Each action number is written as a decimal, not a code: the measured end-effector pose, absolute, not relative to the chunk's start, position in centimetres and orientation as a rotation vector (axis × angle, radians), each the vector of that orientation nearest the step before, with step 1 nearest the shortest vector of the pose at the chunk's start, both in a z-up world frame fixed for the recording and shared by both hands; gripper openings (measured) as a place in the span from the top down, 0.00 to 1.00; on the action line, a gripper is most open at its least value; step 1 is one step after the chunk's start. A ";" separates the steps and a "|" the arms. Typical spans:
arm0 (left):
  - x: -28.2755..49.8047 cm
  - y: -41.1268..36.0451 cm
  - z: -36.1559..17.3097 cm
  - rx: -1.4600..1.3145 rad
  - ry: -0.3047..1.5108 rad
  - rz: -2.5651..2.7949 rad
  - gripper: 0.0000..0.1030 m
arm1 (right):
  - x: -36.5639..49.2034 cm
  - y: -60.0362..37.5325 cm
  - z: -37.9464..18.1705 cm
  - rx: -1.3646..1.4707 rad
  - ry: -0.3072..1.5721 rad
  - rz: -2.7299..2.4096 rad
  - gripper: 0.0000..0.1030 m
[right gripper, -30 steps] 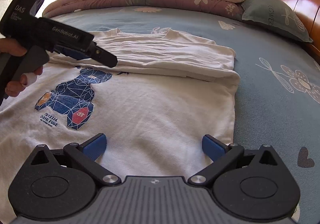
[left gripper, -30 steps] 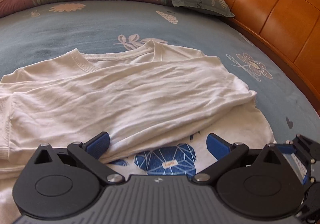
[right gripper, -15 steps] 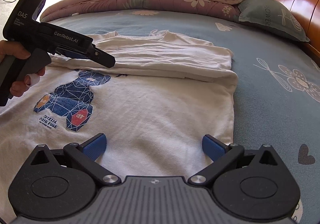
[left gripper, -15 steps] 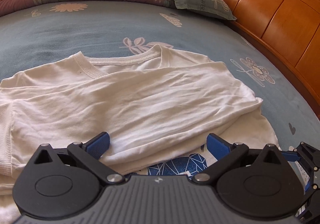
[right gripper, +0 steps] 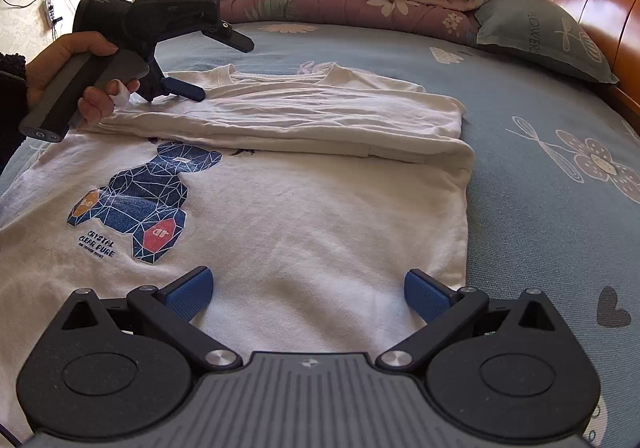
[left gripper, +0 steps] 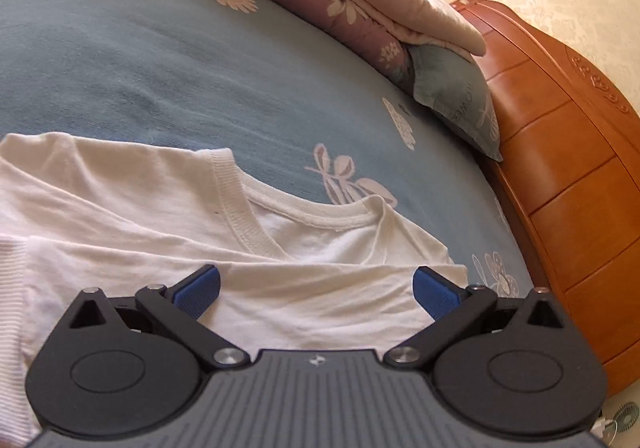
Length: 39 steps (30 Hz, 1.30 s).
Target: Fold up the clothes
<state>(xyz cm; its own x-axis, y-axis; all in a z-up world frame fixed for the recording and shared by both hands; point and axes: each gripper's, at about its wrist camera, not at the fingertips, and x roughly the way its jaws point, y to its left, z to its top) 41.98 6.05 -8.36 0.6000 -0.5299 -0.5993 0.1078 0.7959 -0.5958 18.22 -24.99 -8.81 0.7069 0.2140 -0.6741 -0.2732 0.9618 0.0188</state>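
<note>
Folding a white T-shirt that lies flat, print side up, across the blue bedsheet; its far part near the collar is already doubled over into a thick band running left to right. Left gripper hovers above that band close to the collar, jaws spread wide, nothing between them; from the right view its lower finger looks close to the cloth, contact not certain. Right gripper sits low over the near, unfolded part, jaws also wide and empty, with the shirt's right edge just beside its right finger. Judgement: next fold likely needs a grip on two matching points of one edge. To do it well, pinch all layers at the band's edge rather than only the top one, keep both grips level, and lift together so the bear print does not crease. Loose cloth may slide on the sheet.
</note>
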 end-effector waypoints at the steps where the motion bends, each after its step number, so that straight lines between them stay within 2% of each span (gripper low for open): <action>1: 41.6 6.5 -7.9 -0.541 0.851 -0.370 0.01 | 18.2 -25.0 -8.8 -0.084 0.737 0.272 0.00; 13: 36.9 10.5 -7.1 -0.430 0.890 -0.269 0.01 | 18.1 -24.9 -8.8 -0.087 0.733 0.273 0.00; 22: 27.9 9.2 -0.1 -0.206 0.820 -0.388 0.01 | 17.6 -24.8 -6.7 -0.113 0.769 0.307 0.00; 30: 17.4 5.6 -4.0 0.009 0.937 -0.478 0.01 | 13.2 -22.4 -5.6 -0.219 0.779 0.454 0.00; 34: 12.7 6.7 -6.6 -0.102 1.041 -0.500 0.01 | 11.8 -21.9 -7.2 -0.225 0.859 0.467 0.00; 39: 9.2 8.8 -6.9 -0.192 1.049 -0.451 0.01 | 10.4 -22.3 -7.6 -0.205 0.823 0.429 0.00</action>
